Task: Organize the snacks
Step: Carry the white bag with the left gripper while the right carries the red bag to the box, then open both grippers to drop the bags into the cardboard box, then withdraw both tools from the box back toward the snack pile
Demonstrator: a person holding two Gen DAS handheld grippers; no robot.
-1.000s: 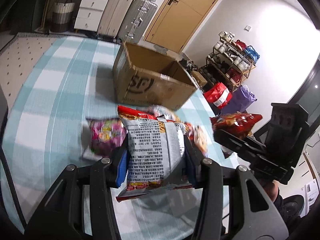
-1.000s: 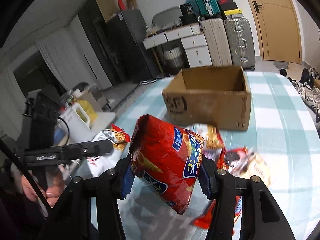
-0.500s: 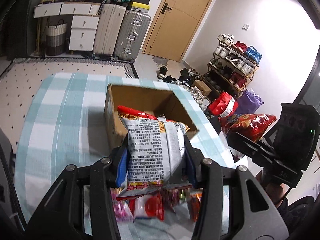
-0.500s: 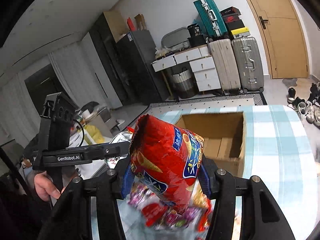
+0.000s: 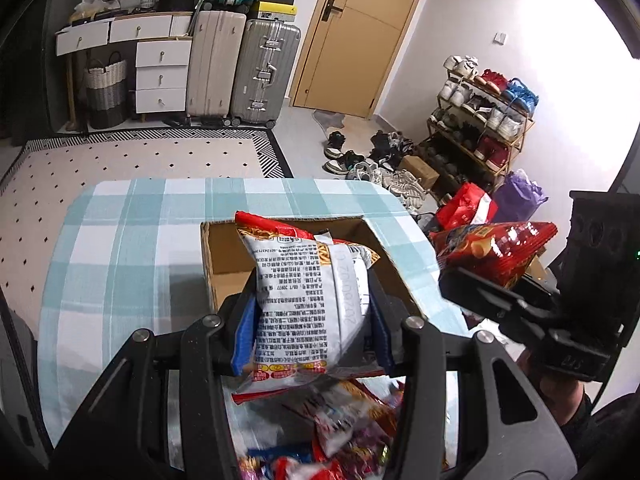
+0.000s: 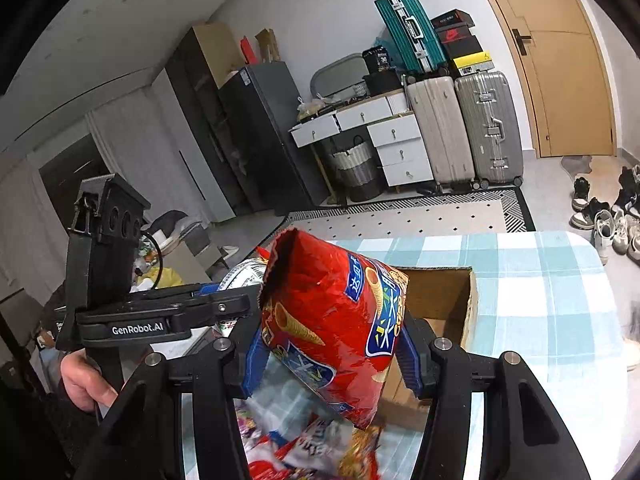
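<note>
A white snack bag [image 5: 308, 304] is clamped in the left claw [image 5: 310, 320], and a red cone-snack bag [image 6: 336, 332] is gripped in the right claw [image 6: 332, 356]; both bags are held clear of the table [image 5: 120, 240]. Over the past second both claws have been carried up and forward, so that the loose snacks [image 5: 340, 432], earlier seen ahead of the fingers, are now left low at the table's near edge, and the open top of the cardboard box [image 5: 224, 256] is looked down into from above. By that reading, both bags are judged to be almost over the box and ready to be dropped in; the pile is still to be cleared. The box is set toward the table's far right corner, on a blue-and-white checked cloth, with the left side of the table bare. Beyond the far edge a dotted rug [image 5: 132, 160] is spread on the floor. Suitcases [image 5: 240, 68] and white drawers [image 5: 160, 76] are lined against the back wall beside a wooden door [image 5: 360, 32], and a shoe rack [image 5: 480, 120] is seen at right.
</note>
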